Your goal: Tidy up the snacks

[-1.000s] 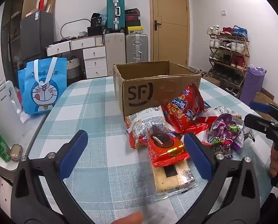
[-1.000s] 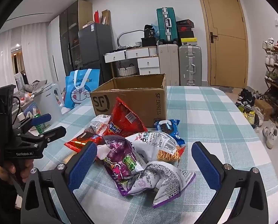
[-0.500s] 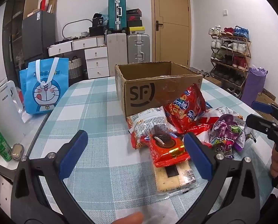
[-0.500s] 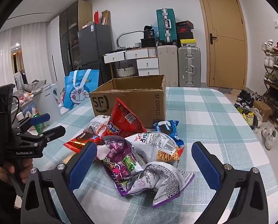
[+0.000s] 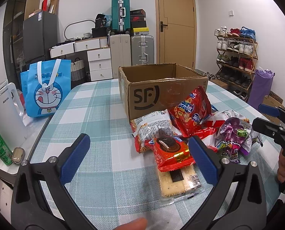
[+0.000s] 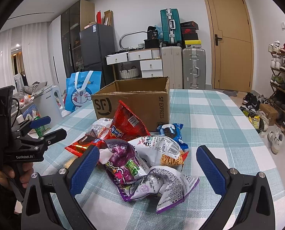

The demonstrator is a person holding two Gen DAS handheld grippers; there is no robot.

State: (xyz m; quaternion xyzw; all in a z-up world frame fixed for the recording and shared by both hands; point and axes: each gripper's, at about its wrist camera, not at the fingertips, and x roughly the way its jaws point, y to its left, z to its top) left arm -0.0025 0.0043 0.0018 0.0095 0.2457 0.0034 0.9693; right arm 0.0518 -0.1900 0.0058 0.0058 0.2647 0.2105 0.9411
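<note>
A long table under a teal-and-white checked cloth (image 5: 96, 115) carries everything. Toward its far end stands an open brown cardboard box printed "SF" (image 5: 161, 94), its top flaps gone and its inside hidden from both views. Against the box's near wall lies a heap of snack packets, touching and overlapping. A red crisp bag (image 5: 192, 111) leans on the box front; a white printed bag (image 5: 155, 124) lies just beside it on the left. A crumpled purple-and-white packet (image 6: 142, 178) lies nearest the table's near edge, with a white noodle-snack bag (image 6: 161, 147) behind it and a small blue cookie pack (image 6: 171, 132) touching the box corner. A red chocolate-pie wrapper (image 5: 171, 153) overlaps a clear pack of pale crackers (image 5: 178, 182).

The left gripper (image 5: 138, 159) hovers with jaws wide, holding nothing, over the cloth beside the pie wrapper. The right gripper (image 6: 148, 168) is equally wide and empty, framing the purple packet.
</note>
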